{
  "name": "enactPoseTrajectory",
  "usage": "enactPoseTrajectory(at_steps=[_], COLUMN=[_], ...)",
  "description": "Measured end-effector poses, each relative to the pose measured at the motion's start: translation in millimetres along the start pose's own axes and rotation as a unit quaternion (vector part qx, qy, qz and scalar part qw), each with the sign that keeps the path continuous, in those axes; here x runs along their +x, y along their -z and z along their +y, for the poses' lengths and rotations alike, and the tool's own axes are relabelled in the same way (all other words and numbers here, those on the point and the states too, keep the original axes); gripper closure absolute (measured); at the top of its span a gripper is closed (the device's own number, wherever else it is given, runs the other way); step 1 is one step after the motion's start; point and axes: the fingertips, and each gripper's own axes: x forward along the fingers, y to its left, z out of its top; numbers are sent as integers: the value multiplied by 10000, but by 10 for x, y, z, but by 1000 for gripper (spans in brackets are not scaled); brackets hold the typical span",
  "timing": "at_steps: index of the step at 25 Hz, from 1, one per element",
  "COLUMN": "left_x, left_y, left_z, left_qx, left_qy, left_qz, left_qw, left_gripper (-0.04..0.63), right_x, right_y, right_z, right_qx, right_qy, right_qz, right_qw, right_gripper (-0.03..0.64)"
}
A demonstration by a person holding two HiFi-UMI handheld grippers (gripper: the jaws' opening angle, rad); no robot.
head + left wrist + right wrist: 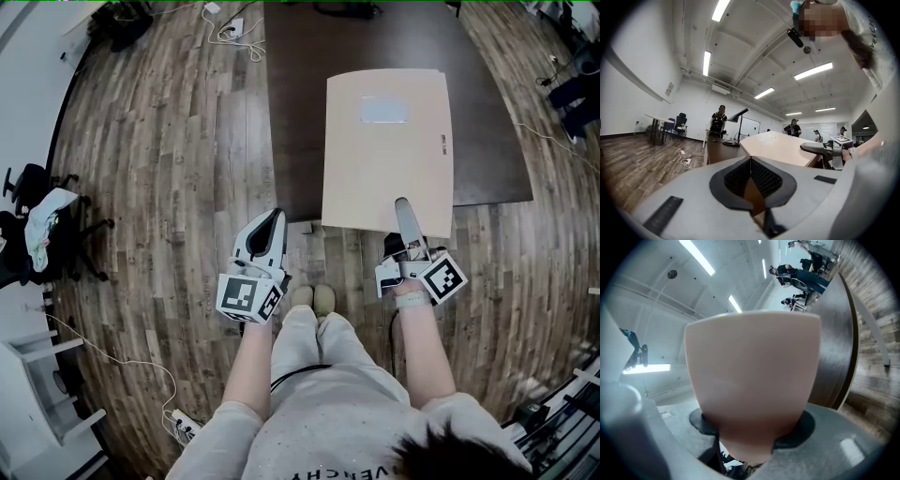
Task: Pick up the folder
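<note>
Mid-lift, by the look of it. Holds the folder (386,150) by its near short edge in the right tongs (403,208), clamped above and below on the tan card. From the head view, lies flat over the dark counter (298,112), near edge jutting past the counter's front toward the person. Looks raised off the surface at the gripped end, though hard to say from above whether clear at the far end too. In the right gripper view, fills the space between the pads and stretches straight ahead, counter off to the right.

Holds the left tongs (274,217) out to the left over the wooden floor (159,187), closed together on nothing and well apart from the folder.

Next, as a judgement: raise clear of the counter with an even grip and a level wrist. Gripped by one edge only, so likely to sag or swing — could also bring in the left tongs to steady the free side.
</note>
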Motion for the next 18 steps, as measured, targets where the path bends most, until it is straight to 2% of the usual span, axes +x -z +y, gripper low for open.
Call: enactPoseTrajectory(at_steps=[18], left_x=[54], left_y=[-162], left_z=[157], left_qx=[-3], left_qy=[170], left_qz=[8], left_qw=[9999], left_gripper=[595], right_x=[33], right_y=[-102], right_z=[228], right_qx=[-346], right_qy=[51], right_qz=[-127], right_qw=[9993], right_gripper=[336])
